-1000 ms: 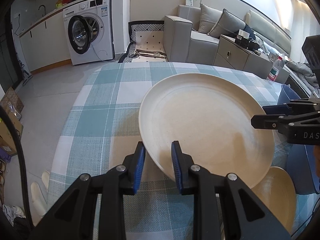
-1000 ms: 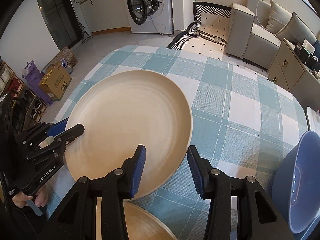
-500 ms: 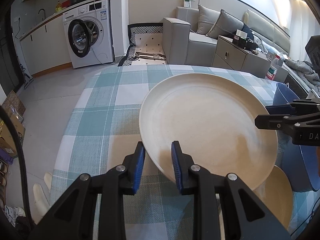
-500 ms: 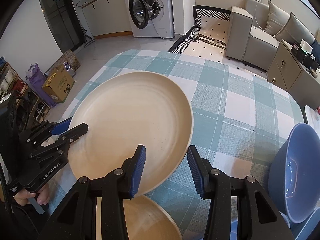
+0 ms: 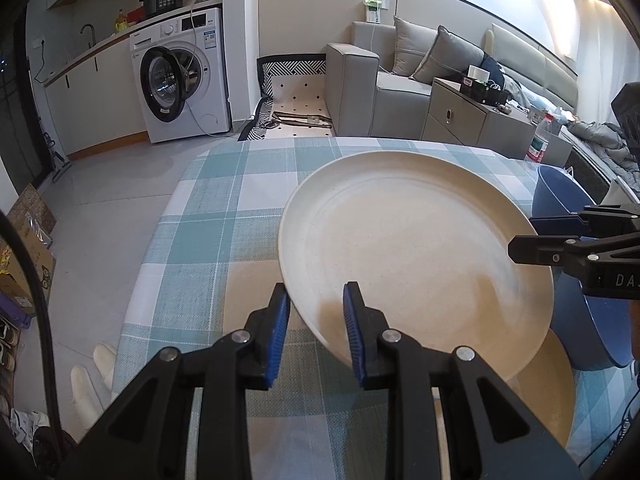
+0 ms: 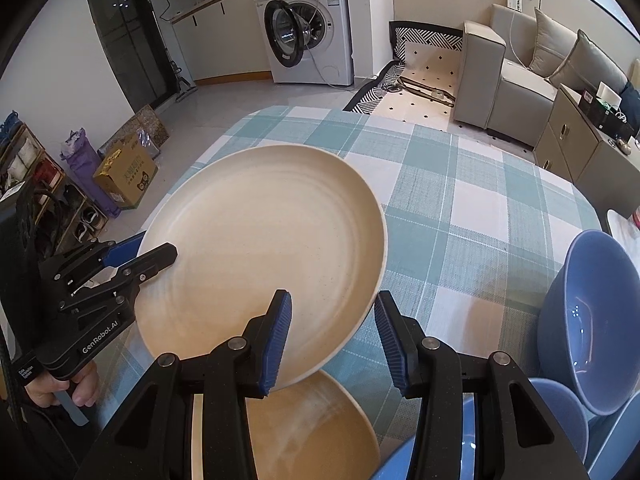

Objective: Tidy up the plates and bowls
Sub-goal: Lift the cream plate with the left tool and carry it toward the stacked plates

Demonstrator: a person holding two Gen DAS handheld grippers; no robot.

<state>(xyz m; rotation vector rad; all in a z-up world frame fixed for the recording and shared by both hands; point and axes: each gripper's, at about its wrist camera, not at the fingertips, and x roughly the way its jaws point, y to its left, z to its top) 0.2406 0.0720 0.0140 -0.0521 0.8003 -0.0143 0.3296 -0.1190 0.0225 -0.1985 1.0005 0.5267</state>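
Note:
A large cream plate [image 5: 400, 248] hangs tilted over the checked table, held by both grippers at opposite rims. My left gripper [image 5: 314, 300] is shut on the near rim, one finger under the plate and one on top. In the right wrist view the same plate [image 6: 260, 240] fills the middle, and my right gripper [image 6: 332, 304] straddles its near rim, shut on it. The left gripper [image 6: 156, 248] bites the plate's left edge there. A second cream plate [image 6: 312, 432] lies on the cloth below, partly hidden by the fingers.
Blue bowls [image 6: 592, 320] stand at the right edge of the teal-and-white tablecloth [image 6: 460, 208]. A person's hand [image 6: 60, 392] grips the left tool's handle. Beyond the table are a washing machine [image 5: 180, 80], a sofa [image 5: 380, 84] and boxes [image 6: 124, 172] on the floor.
Both grippers have lifted the large plate slightly and carried it along together. More of the lower plate and of the blue bowls shows now.

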